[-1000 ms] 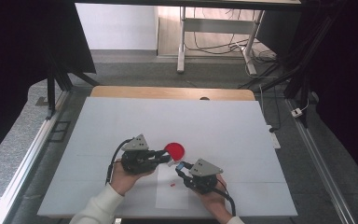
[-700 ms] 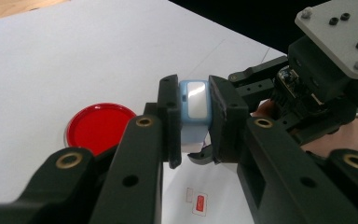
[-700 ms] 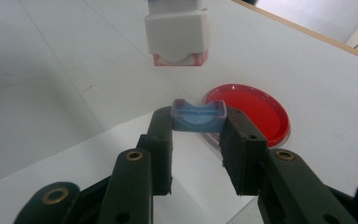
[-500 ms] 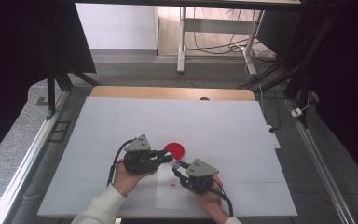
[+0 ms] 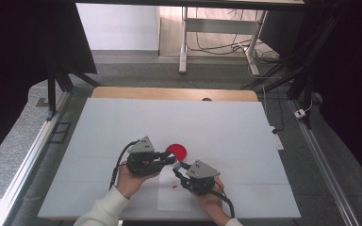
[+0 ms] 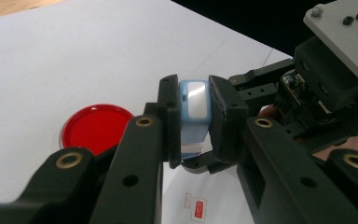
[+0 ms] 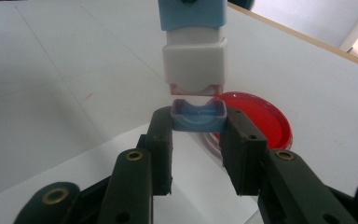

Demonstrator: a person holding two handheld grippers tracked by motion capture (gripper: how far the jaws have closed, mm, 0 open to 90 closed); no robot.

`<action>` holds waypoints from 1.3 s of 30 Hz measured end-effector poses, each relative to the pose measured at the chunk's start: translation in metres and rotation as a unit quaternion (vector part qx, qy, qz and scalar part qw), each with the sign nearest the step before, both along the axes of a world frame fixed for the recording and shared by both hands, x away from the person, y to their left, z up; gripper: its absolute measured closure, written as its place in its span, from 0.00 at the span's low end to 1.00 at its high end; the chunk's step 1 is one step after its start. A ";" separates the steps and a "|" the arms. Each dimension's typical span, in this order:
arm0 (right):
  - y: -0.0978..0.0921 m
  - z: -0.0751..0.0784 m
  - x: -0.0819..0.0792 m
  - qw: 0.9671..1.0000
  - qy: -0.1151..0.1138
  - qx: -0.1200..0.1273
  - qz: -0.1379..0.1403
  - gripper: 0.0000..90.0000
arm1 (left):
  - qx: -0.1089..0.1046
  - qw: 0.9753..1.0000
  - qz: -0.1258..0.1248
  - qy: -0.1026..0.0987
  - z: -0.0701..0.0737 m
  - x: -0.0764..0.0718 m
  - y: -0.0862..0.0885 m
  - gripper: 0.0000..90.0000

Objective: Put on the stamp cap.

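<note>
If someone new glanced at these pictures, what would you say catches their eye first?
Probably the round red dish on the white table, just beyond the two tools. Next, the left tool clamps a blue and white stamp. Right below it, the right tool grips the stamp's small blue cap, pulled just clear of it.

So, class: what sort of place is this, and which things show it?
Probably a lab recording bench: a bare white table, black curtains around it, and loose cables on the floor behind.
</note>
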State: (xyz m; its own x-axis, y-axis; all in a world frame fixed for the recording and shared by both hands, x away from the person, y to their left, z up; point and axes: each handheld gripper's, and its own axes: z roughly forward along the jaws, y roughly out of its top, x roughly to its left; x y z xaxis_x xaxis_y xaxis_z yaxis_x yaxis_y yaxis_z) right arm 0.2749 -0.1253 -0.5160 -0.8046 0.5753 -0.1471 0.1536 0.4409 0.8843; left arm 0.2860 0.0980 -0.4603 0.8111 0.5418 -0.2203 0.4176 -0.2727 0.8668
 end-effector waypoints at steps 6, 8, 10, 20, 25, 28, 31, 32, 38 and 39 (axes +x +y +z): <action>0.000 0.000 0.000 1.000 -0.002 -0.001 -0.004 0.72 | 0.002 1.000 0.000 -0.002 0.000 -0.001 -0.003 0.84; 0.001 0.000 -0.001 1.000 -0.005 -0.001 -0.006 0.72 | 0.004 1.000 0.001 -0.001 -0.001 -0.001 -0.004 0.84; 0.001 0.000 -0.001 1.000 -0.007 -0.002 -0.005 0.72 | 0.003 1.000 0.002 0.001 -0.002 -0.001 -0.004 0.84; 0.001 0.000 -0.002 1.000 -0.013 -0.001 -0.008 0.72 | 0.003 1.000 0.005 0.003 -0.003 0.000 -0.003 0.83; 0.001 0.000 -0.002 1.000 -0.014 -0.001 -0.009 0.72 | 0.004 1.000 0.003 0.003 -0.004 0.000 -0.005 0.84; 0.001 0.000 -0.002 1.000 -0.014 0.000 -0.009 0.72 | 0.004 1.000 0.002 0.003 -0.004 0.000 -0.005 0.84; 0.002 0.000 -0.003 1.000 -0.016 -0.001 -0.010 0.72 | 0.004 1.000 0.003 0.003 -0.005 0.000 -0.006 0.84; 0.002 0.000 -0.003 1.000 -0.016 -0.001 -0.011 0.72 | 0.004 1.000 0.003 0.003 -0.005 0.000 -0.005 0.84; 0.002 -0.001 -0.003 1.000 -0.018 -0.002 -0.014 0.72 | 0.003 1.000 0.008 0.000 -0.004 0.000 -0.005 0.84; 0.002 -0.001 -0.003 1.000 -0.018 -0.002 -0.016 0.72 | 0.003 1.000 0.008 0.000 -0.004 0.000 -0.005 0.84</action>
State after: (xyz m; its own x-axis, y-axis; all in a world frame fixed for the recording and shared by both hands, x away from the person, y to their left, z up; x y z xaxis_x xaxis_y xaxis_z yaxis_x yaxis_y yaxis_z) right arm 0.2715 -0.1234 -0.5170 -0.7805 0.5995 -0.1771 0.1360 0.4394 0.8879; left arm 0.2858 0.0935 -0.4644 0.8024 0.5559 -0.2169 0.4219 -0.2715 0.8650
